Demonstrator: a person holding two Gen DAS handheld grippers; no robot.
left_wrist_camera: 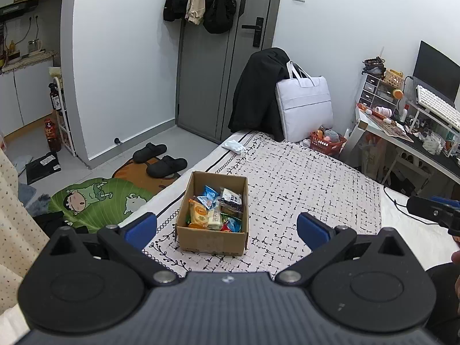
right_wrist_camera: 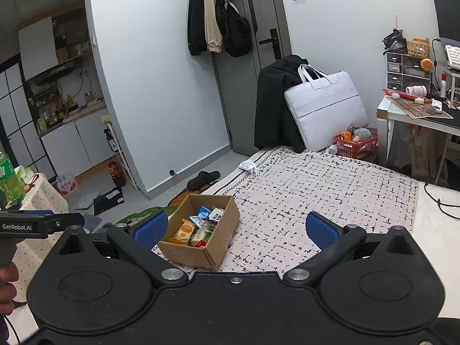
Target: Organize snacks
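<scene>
The bed (left_wrist_camera: pixel 302 178) is spread with a white cover printed in broken black grid marks, edged along its left side by a band of black loops and leafy vine. An open cardboard box (left_wrist_camera: pixel 212 238) sits directly on it near that left edge, packed with wrapped snack packets (left_wrist_camera: pixel 214 208) in blue, orange, green and white. Farther up, near the far left corner, lies a crumpled white face mask (left_wrist_camera: pixel 235 146). At the far end a black coat (left_wrist_camera: pixel 256 95) and a pale grey carry bag (left_wrist_camera: pixel 304 109) seem to stand on the mattress. A black cable (left_wrist_camera: pixel 402 207) trails across the plain white right side.
</scene>
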